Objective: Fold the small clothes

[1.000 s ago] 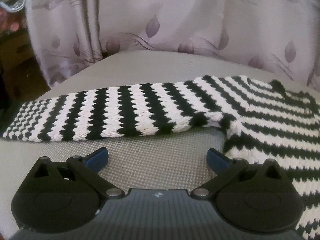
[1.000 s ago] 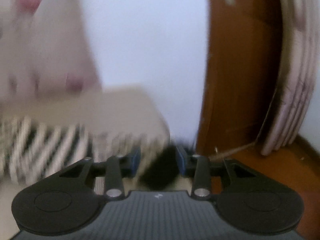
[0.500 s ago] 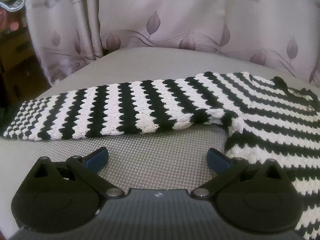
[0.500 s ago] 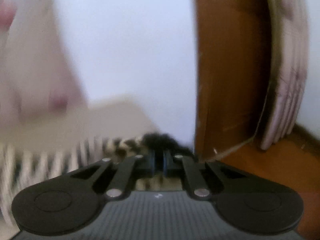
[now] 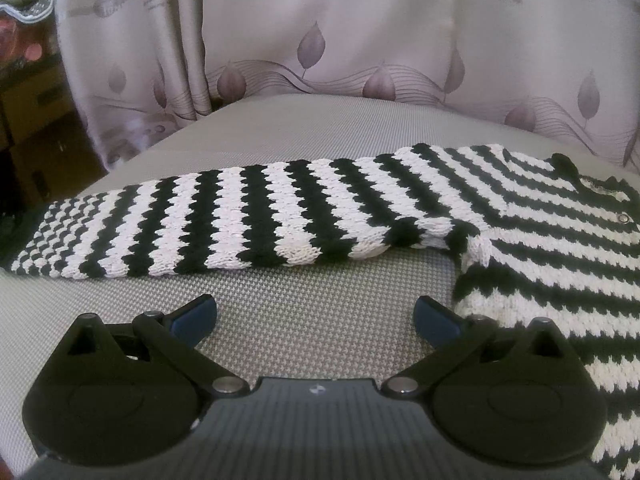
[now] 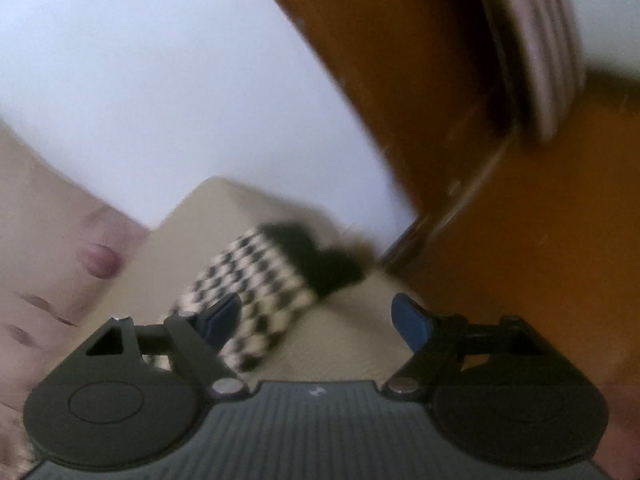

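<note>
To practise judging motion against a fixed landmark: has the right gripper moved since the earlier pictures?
Yes. The right gripper has rolled: the brown door that stood upright now leans. Its jaws have just been opening, gripping nothing.

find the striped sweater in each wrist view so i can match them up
Left wrist: striped sweater spreads from centre to right edge, one sleeve stretched left across the grey cushion.
Right wrist: only a blurred sleeve end shows, lower centre, tilted.
Shared landmark: the leaf-print curtain, at the right wrist view's left edge.
</note>
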Demonstrator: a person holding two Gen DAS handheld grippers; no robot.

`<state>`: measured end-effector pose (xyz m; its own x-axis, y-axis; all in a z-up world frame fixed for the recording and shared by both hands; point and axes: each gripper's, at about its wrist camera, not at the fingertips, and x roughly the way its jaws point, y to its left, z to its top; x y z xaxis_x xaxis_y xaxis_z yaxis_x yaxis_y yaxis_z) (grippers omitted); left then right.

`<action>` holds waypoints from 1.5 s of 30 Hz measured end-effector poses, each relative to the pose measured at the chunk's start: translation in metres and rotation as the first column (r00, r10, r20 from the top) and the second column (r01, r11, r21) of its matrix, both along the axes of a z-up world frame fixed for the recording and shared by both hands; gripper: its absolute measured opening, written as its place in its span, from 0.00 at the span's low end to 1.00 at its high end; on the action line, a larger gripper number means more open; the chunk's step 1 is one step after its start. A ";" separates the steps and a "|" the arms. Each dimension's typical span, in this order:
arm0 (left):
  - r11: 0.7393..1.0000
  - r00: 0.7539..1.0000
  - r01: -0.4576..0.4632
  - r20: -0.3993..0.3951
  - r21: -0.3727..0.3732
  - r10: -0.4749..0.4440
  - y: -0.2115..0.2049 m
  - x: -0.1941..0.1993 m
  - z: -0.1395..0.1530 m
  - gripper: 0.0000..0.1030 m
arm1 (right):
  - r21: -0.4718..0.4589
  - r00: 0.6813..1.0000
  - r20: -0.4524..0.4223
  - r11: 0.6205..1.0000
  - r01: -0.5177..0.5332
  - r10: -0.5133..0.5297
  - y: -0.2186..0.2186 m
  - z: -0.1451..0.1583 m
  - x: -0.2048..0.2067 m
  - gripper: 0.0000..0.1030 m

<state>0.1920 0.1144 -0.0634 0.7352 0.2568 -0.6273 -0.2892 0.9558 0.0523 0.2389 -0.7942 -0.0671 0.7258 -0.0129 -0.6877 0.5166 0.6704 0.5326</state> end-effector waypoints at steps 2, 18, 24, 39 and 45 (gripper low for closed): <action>1.000 1.000 -0.001 -0.001 0.003 0.001 0.000 0.000 0.000 1.00 | 0.025 1.000 0.021 1.000 0.004 -0.005 0.003 -0.002 0.011 0.64; 1.000 1.000 -0.009 0.002 0.003 0.009 0.002 -0.002 0.000 1.00 | 0.086 0.944 0.180 0.961 0.263 -0.275 0.055 0.031 -0.152 0.08; 1.000 1.000 -0.009 0.002 0.002 0.009 0.002 -0.002 0.000 1.00 | 0.086 0.951 0.157 0.963 0.254 -0.265 0.047 0.003 -0.181 0.08; 1.000 1.000 -0.003 0.019 -0.007 0.004 -0.001 -0.003 0.001 1.00 | 0.128 0.947 0.247 0.976 0.178 -0.206 0.101 0.027 -0.253 0.40; 1.000 0.999 0.016 0.043 -0.001 -0.016 -0.003 -0.009 0.003 1.00 | 0.142 0.941 0.200 0.959 0.247 -0.272 0.076 0.023 -0.237 0.40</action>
